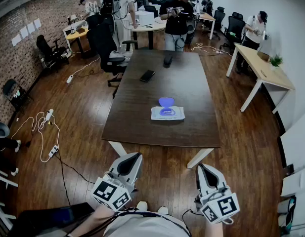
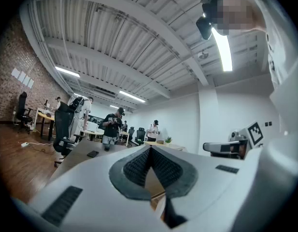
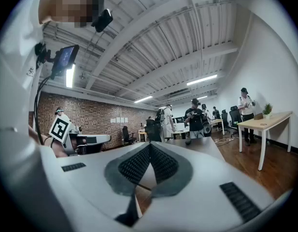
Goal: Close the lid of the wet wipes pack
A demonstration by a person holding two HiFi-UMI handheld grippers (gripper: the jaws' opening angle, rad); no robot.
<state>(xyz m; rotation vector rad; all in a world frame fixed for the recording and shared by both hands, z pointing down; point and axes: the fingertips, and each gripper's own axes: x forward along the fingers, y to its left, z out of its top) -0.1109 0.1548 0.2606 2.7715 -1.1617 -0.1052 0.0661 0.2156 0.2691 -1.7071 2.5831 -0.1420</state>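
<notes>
The wet wipes pack lies flat on the dark wooden table, near the front edge. Its blue lid stands open at the pack's far side. My left gripper and right gripper hang level close to my body, short of the table's front edge and well apart from the pack. Both are shut with nothing between the jaws. In the left gripper view the left gripper has its pads meeting at the tip. In the right gripper view the right gripper looks the same. The pack is hidden in both gripper views.
A black phone and a small dark object lie farther back on the table. A black office chair stands at the table's left. Cables and a power strip lie on the floor to the left. Several people stand at the back; a light desk is on the right.
</notes>
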